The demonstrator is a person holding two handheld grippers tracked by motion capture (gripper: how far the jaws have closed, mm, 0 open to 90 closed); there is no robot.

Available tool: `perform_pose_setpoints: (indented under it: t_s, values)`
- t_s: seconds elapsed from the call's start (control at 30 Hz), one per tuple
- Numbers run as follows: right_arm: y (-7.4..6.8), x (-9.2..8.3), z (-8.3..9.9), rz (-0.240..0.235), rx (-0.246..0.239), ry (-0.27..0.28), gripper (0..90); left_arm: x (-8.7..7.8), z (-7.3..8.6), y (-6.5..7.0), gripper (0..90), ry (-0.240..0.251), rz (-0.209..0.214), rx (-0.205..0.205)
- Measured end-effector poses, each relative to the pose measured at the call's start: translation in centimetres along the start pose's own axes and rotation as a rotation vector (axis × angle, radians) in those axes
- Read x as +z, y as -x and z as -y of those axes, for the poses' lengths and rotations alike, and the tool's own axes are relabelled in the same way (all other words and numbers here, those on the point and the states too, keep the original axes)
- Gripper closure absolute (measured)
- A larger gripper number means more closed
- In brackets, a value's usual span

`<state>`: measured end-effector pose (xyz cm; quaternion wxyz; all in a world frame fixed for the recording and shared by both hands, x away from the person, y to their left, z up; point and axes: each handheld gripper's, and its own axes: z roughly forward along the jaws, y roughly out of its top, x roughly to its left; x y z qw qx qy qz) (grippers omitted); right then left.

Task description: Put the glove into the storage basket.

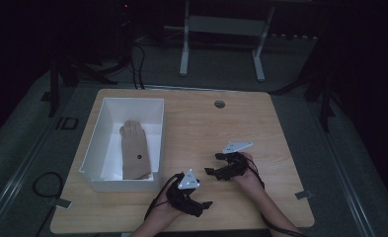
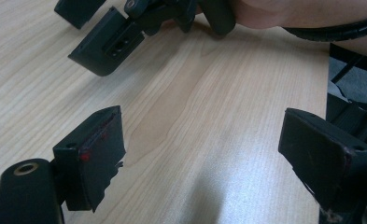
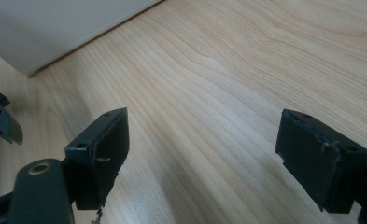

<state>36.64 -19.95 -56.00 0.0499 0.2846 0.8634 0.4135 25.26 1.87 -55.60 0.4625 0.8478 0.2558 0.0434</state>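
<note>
Tan glove [image 1: 134,149] lies lengthwise in white bin [image 1: 94,140], far-left of both tools; left tool [image 1: 205,204] nearer; right tool [image 1: 212,164] too, jaws spread, empty.

A tan glove [image 1: 134,150] is lying flat in a white bin [image 1: 94,143] on the table's [image 1: 206,128] left side. Both grippers are resting near the front edge — left gripper [image 1: 201,205] just right of the bin, right gripper [image 1: 215,164] beside it, apart.

The glove's [image 1: 134,150] dark spot is too small to identify; box [image 1: 97,143] wall hides its cuff
</note>
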Motion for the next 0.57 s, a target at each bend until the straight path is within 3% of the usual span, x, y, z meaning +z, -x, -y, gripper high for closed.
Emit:
perform_pose_setpoints:
  t_s: [0.3,0.57]
  values:
    - [0.06,-0.01,0.35,0.005,-0.02,-0.005,17.0,0.45,0.55,0.08,14.8,-0.01,-0.013,0.013]
    - [0.22,0.07,0.63,0.013,-0.018,-0.012,17.0,0.32,0.6,0.04,14.8,0.009,-0.01,0.013]
